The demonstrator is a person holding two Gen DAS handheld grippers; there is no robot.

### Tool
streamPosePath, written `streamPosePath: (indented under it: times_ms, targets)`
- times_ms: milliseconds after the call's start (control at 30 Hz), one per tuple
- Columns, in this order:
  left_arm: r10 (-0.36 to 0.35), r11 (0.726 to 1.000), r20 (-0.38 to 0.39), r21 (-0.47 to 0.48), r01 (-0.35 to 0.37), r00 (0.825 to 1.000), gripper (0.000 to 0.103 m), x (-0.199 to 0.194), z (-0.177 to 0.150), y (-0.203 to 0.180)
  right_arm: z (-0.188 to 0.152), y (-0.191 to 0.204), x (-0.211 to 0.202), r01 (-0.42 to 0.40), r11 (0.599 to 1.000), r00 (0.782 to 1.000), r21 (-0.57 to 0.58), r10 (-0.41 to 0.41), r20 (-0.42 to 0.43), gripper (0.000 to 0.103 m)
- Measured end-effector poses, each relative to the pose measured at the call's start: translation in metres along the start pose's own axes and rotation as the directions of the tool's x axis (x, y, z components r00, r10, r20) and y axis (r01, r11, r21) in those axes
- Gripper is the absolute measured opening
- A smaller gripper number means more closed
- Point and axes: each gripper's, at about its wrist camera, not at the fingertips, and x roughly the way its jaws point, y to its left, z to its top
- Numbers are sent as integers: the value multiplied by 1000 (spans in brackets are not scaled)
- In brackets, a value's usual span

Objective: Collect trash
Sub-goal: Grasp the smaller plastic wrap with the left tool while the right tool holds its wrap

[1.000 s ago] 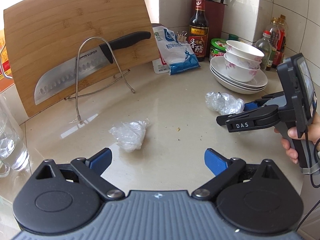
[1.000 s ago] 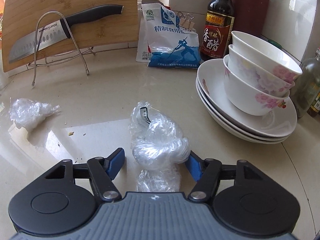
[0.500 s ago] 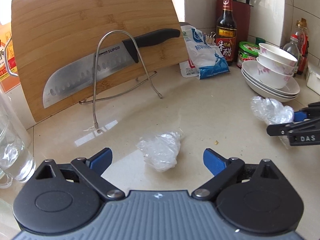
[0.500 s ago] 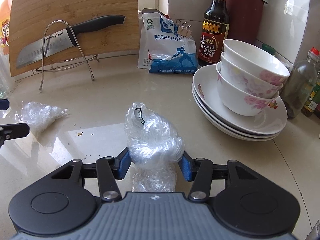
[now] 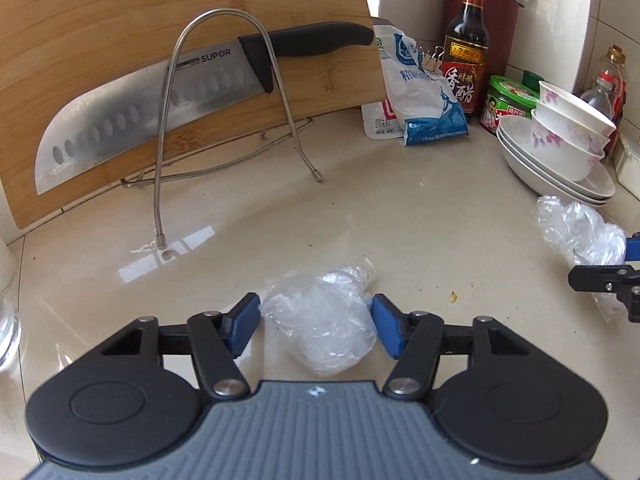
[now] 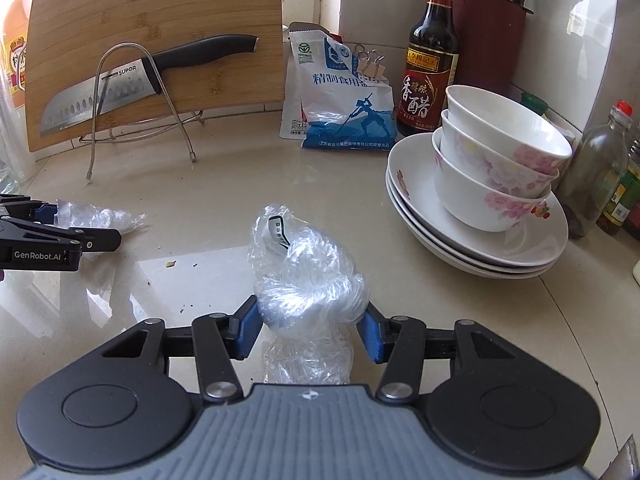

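From the left wrist view we find the left claw (image 5: 316, 328) partly closed around a crumpled clear plastic wad (image 5: 322, 320) that lies on the pale desk (image 5: 400, 208). The right blue pad touches the plastic; on the left side we cannot tell whether a thin gap remains, so we do not record a firm grip. At the far left a bamboo cutting board (image 5: 120, 12) leans upright, with a large knife (image 5: 168, 100) held against it by a wire stand (image 5: 224, 100). Farther right we note a blue and white salt bag (image 5: 420, 92), a dark vinegar bottle (image 5: 468, 44), a green-lidded jar (image 5: 508, 108) and stacked bowls (image 5: 568, 136) set on plates (image 5: 560, 184). At the right edge a second plastic wad (image 5: 580, 232) sits in the tip of the right claw (image 5: 624, 264).

From the right wrist view we find the right claw (image 6: 308, 328) closed on that second plastic wad (image 6: 308, 276), both blue pads pressing its sides; the plastic bulges above the pads and trails below them toward the desk (image 6: 240, 184). To the left the left claw (image 6: 76, 232) lies low over the first plastic wad (image 6: 100, 216), which rests on the desk. Crumbs (image 6: 171, 264) are scattered between the two wads. The bowls (image 6: 492, 160) and plates (image 6: 480, 240) stand near on the right, the vinegar bottle (image 6: 428, 68) and salt bag (image 6: 340, 92) beyond them, and the cutting board (image 6: 160, 20) with the knife (image 6: 140, 76) at the far left.
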Motion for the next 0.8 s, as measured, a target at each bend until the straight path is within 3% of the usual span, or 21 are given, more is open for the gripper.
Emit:
streamPosePath:
  times_ms: [267,800]
  targets:
    - [-7,1000,6,4,7,1000,39,-1,1,1,-2,0,-4,7,1000,1000,-2,-7,-2,56]
    - [-58,996,23,65,57,998,35,-39,-2,-5,-10,10,-33,-13,1000,1000,11,13,1,56]
